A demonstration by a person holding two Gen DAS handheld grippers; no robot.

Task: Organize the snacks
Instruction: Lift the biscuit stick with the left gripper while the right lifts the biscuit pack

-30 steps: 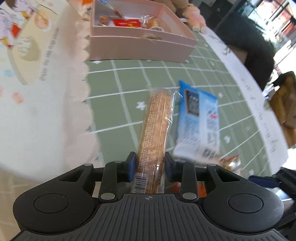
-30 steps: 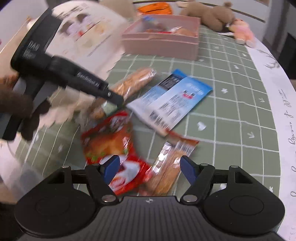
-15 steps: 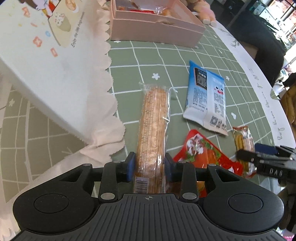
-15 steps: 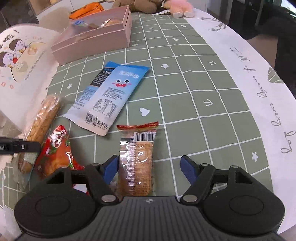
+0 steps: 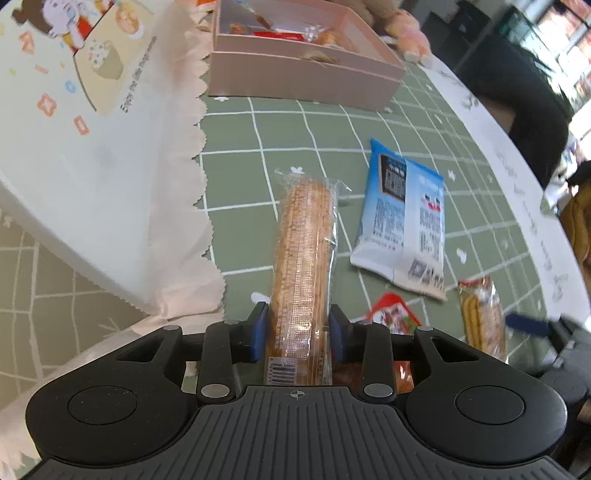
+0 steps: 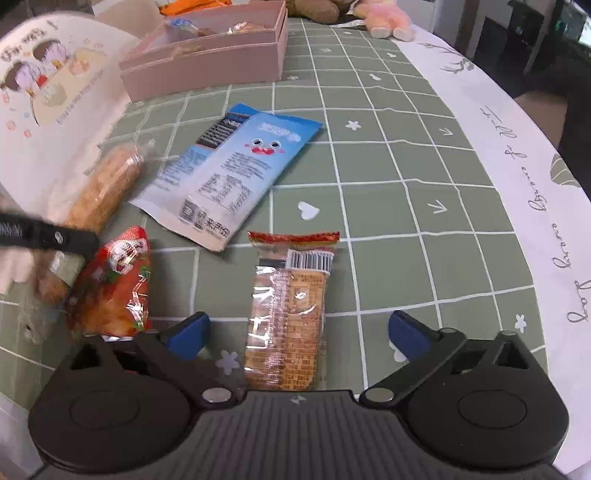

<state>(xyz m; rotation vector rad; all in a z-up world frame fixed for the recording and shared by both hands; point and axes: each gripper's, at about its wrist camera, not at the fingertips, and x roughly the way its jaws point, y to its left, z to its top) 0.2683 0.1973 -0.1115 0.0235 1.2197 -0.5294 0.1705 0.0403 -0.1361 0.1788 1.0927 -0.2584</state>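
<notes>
My left gripper (image 5: 297, 332) is shut on a long sesame snack bar (image 5: 303, 254) in clear wrap, which points toward a pink box (image 5: 295, 79) holding several snacks. The bar also shows in the right wrist view (image 6: 107, 184). My right gripper (image 6: 299, 332) is open, its jaws on either side of a cracker pack (image 6: 288, 317) lying on the green checked cloth. A blue snack bag (image 6: 236, 170) and a red snack pouch (image 6: 118, 280) lie between the two grippers.
A white cartoon-printed bag with scalloped edge (image 5: 85, 140) lies at the left. Plush toys (image 6: 380, 18) sit behind the pink box. The table's white border (image 6: 517, 155) curves along the right. A dark chair (image 5: 517, 96) stands beyond it.
My left gripper with the bar has moved a little closer to the pink box. My right gripper has moved forward so the cracker pack lies deeper between its open jaws.
</notes>
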